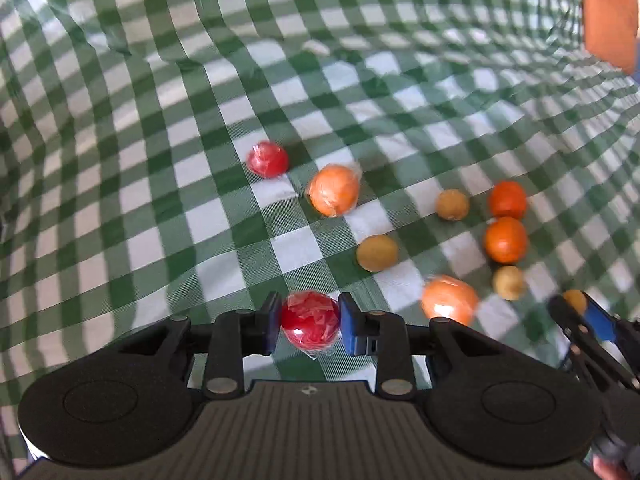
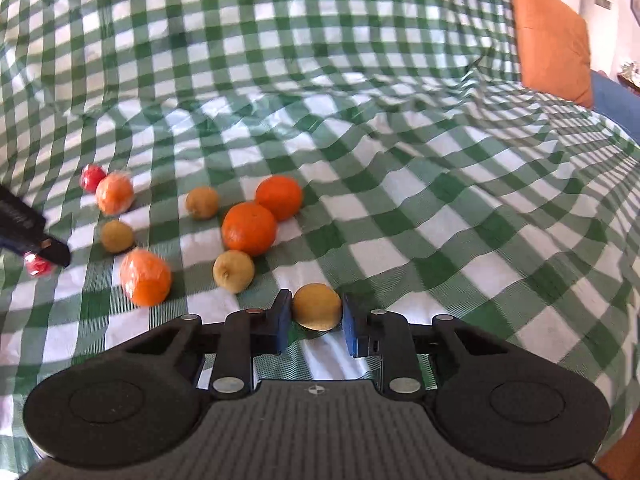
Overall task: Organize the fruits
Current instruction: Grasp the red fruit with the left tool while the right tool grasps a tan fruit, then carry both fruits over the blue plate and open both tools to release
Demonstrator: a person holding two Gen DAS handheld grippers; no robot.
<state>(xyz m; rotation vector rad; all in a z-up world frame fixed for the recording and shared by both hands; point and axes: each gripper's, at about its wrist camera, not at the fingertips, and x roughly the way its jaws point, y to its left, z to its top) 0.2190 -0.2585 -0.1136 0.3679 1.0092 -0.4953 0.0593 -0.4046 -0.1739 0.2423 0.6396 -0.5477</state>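
My left gripper (image 1: 309, 314) is shut on a red fruit wrapped in film (image 1: 310, 326), low over the checked cloth. My right gripper (image 2: 316, 312) is shut on a yellow-brown fruit (image 2: 316, 306). In the left wrist view it appears at the right edge as the right gripper (image 1: 578, 308). A second wrapped red fruit (image 1: 267, 159) and a wrapped orange (image 1: 334, 189) lie further off. Two bare oranges (image 2: 249, 227) touch each other, with several small brown fruits (image 2: 234, 270) and another wrapped orange (image 2: 145, 277) around them.
A rumpled green-and-white checked cloth (image 2: 400, 160) covers the whole surface, with folds at the back. An orange cushion (image 2: 552, 36) stands at the far right, with something blue (image 2: 616, 104) beside it.
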